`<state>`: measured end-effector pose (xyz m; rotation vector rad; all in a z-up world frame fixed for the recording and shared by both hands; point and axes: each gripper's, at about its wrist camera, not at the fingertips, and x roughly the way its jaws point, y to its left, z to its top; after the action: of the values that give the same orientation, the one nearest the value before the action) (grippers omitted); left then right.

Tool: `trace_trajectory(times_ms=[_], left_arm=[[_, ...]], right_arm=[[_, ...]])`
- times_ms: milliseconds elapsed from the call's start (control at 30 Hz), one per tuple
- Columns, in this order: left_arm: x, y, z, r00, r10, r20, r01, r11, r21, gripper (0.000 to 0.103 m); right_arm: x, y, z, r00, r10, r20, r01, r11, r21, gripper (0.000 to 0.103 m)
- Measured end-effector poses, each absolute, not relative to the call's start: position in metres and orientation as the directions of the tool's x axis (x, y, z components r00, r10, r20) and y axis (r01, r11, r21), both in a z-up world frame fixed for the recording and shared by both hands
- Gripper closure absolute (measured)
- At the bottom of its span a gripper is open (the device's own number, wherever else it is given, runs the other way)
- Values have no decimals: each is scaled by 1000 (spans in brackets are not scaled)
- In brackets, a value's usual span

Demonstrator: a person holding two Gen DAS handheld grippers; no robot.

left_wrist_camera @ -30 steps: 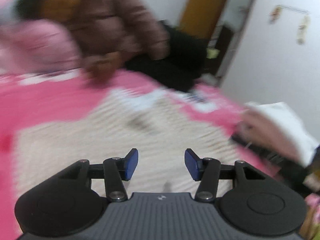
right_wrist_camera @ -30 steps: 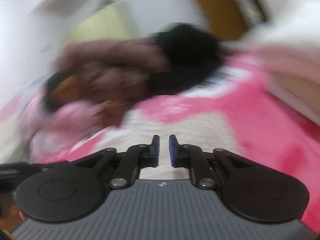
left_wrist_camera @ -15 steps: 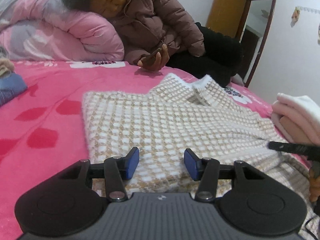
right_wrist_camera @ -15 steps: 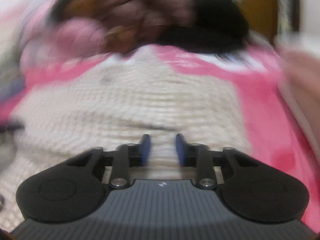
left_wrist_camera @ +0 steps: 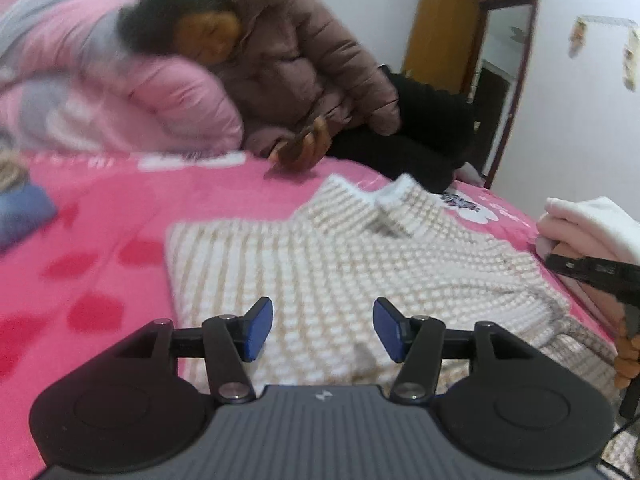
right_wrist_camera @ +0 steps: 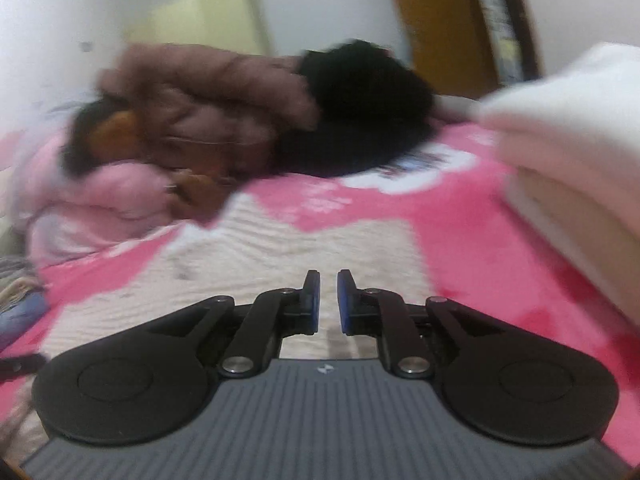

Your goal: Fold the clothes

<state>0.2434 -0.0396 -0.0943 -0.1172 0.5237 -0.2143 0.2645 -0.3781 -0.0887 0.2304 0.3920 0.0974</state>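
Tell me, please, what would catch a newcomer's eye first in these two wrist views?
Probably the cream-and-tan knit sweater spread flat on the bright pink bedspread, directly ahead of the left gripper, whose jaws are opening with nothing between them. Behind it a person in a brown puffer jacket lies across the far side of the bed against a pink quilt. Folded white cloth is stacked at the right.

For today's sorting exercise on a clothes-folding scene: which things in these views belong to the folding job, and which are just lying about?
Part of the job:
- checked knit sweater, spread flat on the pink bedspread
- left gripper, jaws opening, nothing between them
- right gripper, jaws opening, nothing between them

Just lying about:
- pink quilt
- person in a brown puffer jacket
- folded blue denim
- wooden door
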Motion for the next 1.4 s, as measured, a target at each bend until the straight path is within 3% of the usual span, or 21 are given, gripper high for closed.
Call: trace_trajectory(times_ms=[67,133,267,333,467,567,633,700,867,1400], left_arm=[[258,-47,-97,833,-177,-525,143,984,-105,43],[275,-53,-108,800,-106,-590,85,994,-63,43],[273,-75,-95,814,-52,-579,69,998,7,43],[272,-90,-85,824,-71,-562,108,994,34,42],[277,-128,-75,861,-33,-507,136,977,167,28],[295,-143,-95,817,-7,-577,127,978,168,22],[301,-143,-109,795,6,-606,103,984,145,18],[299,-139,-114,802,7,-598,81,989,120,14],[298,-141,-117,808,34,-588,54,990,132,8],[296,-144,-118,821,71,-567,21,988,155,6]], right_arm=[[275,-363,-91,907,141,-397,-71,980,188,93],[285,-377,-99,897,112,-427,-7,971,240,93],[302,-404,-113,876,56,-479,120,937,328,93],[296,-402,-108,903,3,-430,137,946,294,90],[284,-372,-95,947,14,-320,50,980,193,90],[279,-346,-94,946,31,-324,-18,999,43,89],[295,-346,-107,885,54,-463,-30,998,59,82],[301,-353,-115,863,76,-500,-26,994,107,82],[299,-359,-109,864,85,-496,-22,991,131,78],[300,-354,-115,864,80,-496,-30,994,108,74]])
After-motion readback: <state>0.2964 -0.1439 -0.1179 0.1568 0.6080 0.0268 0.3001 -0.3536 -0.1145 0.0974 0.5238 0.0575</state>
